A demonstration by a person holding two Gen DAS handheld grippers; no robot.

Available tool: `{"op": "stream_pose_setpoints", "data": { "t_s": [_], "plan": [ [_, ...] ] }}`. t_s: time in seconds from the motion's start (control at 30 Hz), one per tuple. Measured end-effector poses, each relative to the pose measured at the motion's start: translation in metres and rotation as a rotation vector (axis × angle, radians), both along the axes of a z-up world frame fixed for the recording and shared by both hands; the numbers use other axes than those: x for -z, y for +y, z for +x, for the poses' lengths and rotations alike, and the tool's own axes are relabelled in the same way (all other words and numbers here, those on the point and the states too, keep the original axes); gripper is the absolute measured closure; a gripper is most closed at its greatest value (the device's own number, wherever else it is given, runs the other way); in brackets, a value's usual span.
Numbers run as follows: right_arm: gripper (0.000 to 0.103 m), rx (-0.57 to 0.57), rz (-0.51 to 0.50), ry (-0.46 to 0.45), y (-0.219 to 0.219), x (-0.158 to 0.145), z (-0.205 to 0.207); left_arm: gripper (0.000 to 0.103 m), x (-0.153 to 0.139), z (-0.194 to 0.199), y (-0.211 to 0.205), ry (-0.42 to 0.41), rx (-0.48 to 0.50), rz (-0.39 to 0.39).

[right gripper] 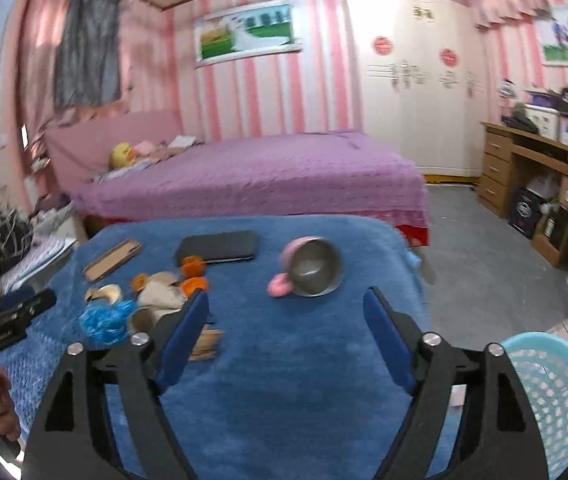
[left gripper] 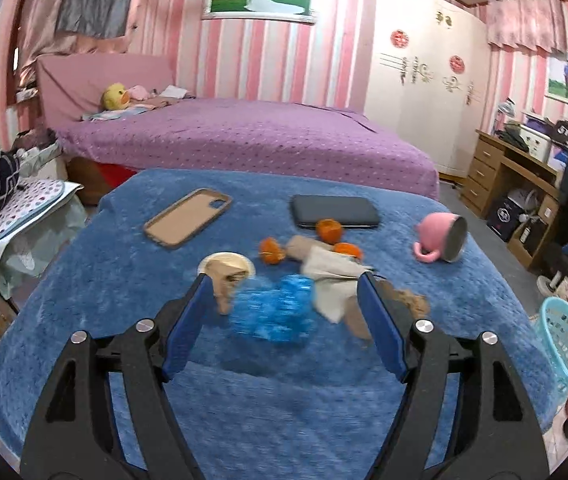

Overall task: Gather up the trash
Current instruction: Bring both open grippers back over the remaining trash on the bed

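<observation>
Trash lies in a cluster on the blue-covered table [left gripper: 123, 304]: a crumpled blue plastic wrapper [left gripper: 275, 312], a crushed paper cup [left gripper: 225, 270], a beige tissue [left gripper: 330, 276], brown paper scraps [left gripper: 408, 300] and orange peel pieces [left gripper: 271, 251]. My left gripper [left gripper: 284, 288] hangs open just short of the blue wrapper, nothing pressed between its blue pads. My right gripper [right gripper: 286, 304] is open over bare blue cloth, with the trash cluster [right gripper: 155, 300] to its left. The left gripper [right gripper: 15, 312] shows at the left edge of the right wrist view.
A light blue mesh basket [right gripper: 552, 392] stands beside the table's right edge. On the table lie a phone case [left gripper: 187, 216], a dark phone [left gripper: 336, 210] and a tipped pink mug [left gripper: 442, 238]. A purple bed [left gripper: 243, 136] lies behind and a wooden desk [left gripper: 508, 176] at right.
</observation>
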State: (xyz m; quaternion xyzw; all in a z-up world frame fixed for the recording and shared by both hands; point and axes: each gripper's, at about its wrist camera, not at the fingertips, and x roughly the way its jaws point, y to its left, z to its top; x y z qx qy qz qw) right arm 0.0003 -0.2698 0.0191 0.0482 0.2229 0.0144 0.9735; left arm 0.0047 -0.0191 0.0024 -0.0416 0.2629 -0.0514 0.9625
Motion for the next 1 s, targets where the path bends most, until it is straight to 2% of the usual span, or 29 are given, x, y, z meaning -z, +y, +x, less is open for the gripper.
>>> {"op": "stream_pose_setpoints", "data": {
  "t_s": [0.17, 0.37, 0.6, 1.0],
  "plan": [
    [0.021, -0.075, -0.020, 0.011, 0.054, 0.010, 0.016, 0.028, 0.014, 0.011, 0.026, 0.040, -0.025, -0.034],
    [0.020, -0.130, -0.041, 0.026, 0.090, 0.018, 0.027, 0.026, 0.022, 0.012, 0.032, 0.050, -0.012, 0.033],
    [0.020, -0.151, -0.031, 0.048, 0.101, 0.023, 0.029, 0.026, 0.029, 0.012, 0.057, 0.072, -0.054, -0.008],
    [0.020, -0.175, -0.047, 0.055, 0.105, 0.025, 0.027, 0.025, 0.030, 0.011, 0.048, 0.082, -0.039, 0.004]
  ]
}}
